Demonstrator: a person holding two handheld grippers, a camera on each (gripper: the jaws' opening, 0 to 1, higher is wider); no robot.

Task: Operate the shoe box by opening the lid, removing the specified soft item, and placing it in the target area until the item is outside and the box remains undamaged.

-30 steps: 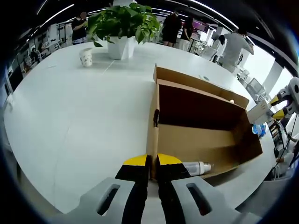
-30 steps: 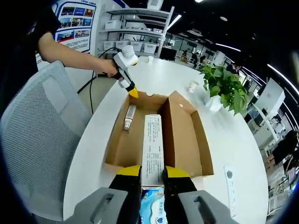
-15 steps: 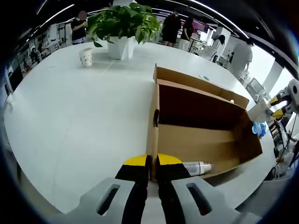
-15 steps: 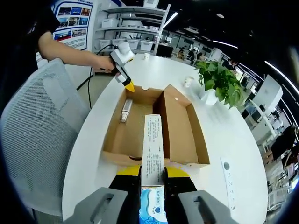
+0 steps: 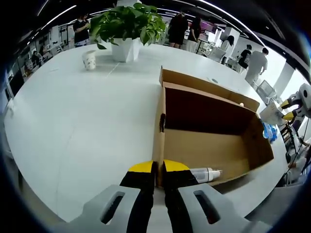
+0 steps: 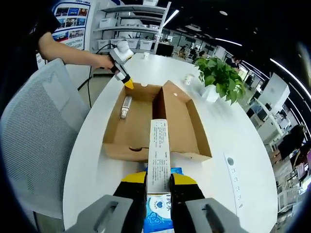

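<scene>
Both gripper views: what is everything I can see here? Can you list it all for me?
Shoe box: one, brown cardboard, open, on the table.
Bottle: one, silver, lying inside the box.
Tissue pack: one, white and blue, held outside the box by the right gripper.
Table: one, white, round.
Potted plant: one, green in white pot, far side of the table.
Cup: one, white, near the plant.
Chair: one, grey mesh, beside the table.
Left gripper: yellow-tipped, jaws shut on the box wall.
Right gripper: yellow-tipped, shut on the pack.
</scene>
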